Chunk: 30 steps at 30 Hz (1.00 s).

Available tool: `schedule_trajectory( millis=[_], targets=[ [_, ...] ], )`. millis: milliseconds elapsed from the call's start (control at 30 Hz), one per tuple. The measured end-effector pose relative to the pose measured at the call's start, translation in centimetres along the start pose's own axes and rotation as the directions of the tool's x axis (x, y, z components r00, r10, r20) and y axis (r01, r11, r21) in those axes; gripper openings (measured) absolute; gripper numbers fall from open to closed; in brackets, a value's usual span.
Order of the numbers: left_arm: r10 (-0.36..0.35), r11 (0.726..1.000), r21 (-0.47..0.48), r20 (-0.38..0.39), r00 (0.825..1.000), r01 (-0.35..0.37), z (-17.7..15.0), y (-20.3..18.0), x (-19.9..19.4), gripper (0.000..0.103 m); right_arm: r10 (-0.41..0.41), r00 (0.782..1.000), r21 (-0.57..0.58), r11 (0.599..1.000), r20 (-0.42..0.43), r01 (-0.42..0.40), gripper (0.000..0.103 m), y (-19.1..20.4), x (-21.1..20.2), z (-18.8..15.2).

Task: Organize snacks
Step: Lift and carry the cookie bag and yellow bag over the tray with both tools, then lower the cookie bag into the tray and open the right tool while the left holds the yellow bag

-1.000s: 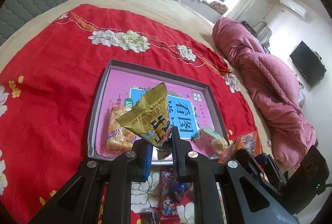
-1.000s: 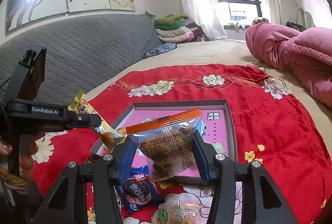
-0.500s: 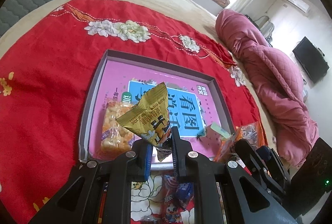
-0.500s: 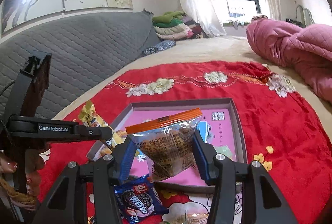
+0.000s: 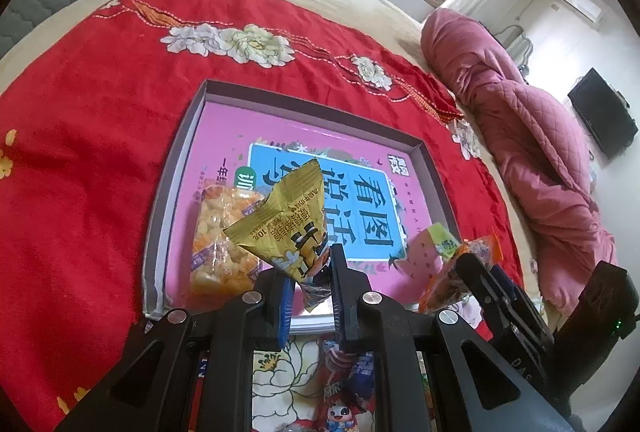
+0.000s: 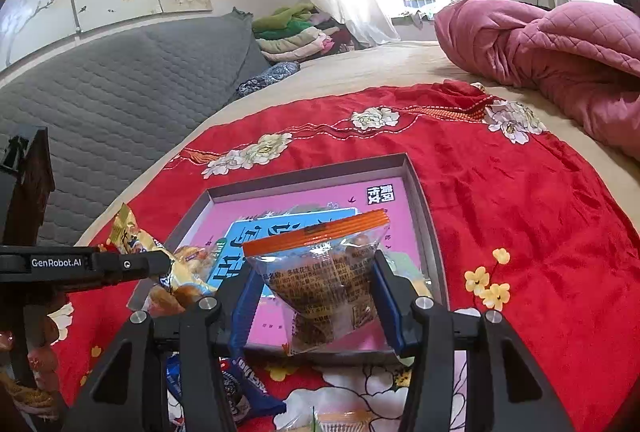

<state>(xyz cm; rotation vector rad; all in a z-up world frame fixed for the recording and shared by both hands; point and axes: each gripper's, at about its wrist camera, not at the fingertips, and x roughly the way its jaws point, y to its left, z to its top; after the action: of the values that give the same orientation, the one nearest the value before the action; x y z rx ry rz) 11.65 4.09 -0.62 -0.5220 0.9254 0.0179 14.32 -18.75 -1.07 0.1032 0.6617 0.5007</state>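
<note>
Left wrist view: pink tray (image 5: 180,152) larger and nearer than a second ago; left gripper (image 5: 310,282) clamped on yellow packet (image 5: 284,224), tip up and away, above near tray edge. Right wrist view: right gripper (image 6: 316,296) lower over tray too, squeezing clear peanut bag (image 6: 320,284), orange seal on top, long axis roughly upright.

Bedspread (image 5: 100,136): red, white-flower embroidery. Tray (image 5: 434,168): grey rim, pink floor, blue panel. Left packet (image 5: 284,224): yellow. Right bag (image 6: 320,288): clear, orange-topped. Quilt (image 6: 560,52): pink.
</note>
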Motion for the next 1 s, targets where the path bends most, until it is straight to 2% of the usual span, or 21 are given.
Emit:
schedule_trajectory(
  millis=[200,700,1000],
  targets=[
    [0.000,1.000,0.000,-0.017,1.000,0.000,-0.1,0.0,0.6,0.016,-0.007,0.999,-0.008,1.000,-0.033,0.006,0.052,0.0,1.2,-0.4],
    [0.001,1.000,-0.015,-0.061,0.998,-0.002,-0.6,0.6,1.7,0.016,-0.004,0.999,-0.151,0.989,-0.050,-0.004,0.053,2.9,2.3,-1.1],
    [0.003,0.999,-0.034,-0.068,0.998,-0.006,-0.7,1.2,1.8,0.016,0.000,0.998,-0.157,0.987,-0.055,-0.008,0.056,3.4,2.5,-1.4]
  ],
)
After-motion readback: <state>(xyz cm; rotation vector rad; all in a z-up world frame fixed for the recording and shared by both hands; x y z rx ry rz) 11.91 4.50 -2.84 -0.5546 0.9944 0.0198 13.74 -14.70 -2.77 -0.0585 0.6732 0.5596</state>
